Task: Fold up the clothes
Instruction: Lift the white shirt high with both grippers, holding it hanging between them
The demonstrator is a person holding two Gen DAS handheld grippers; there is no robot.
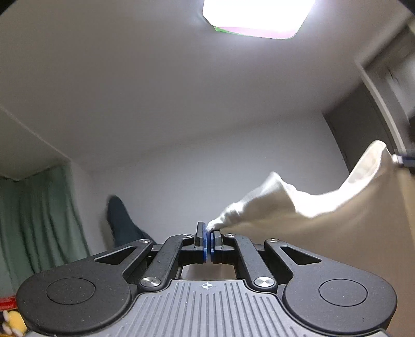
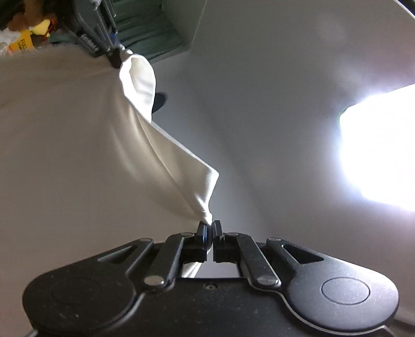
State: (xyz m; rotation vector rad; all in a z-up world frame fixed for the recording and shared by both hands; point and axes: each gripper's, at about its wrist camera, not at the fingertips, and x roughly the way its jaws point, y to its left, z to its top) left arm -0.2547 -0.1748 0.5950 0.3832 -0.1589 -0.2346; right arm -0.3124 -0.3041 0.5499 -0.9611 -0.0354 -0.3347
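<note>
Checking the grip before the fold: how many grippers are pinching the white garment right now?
2. The left gripper pinches one corner of the garment; the right gripper pinches another, with the cloth stretched between them.

Garment [image 1: 324,215] is hanging stretched between both grippers: left gripper [image 1: 209,233] is pinching one corner, right gripper [image 2: 209,228] the other. Ceiling light [image 1: 256,15] is sitting overhead; curtain [image 1: 39,220] is hanging left of left gripper.
</note>
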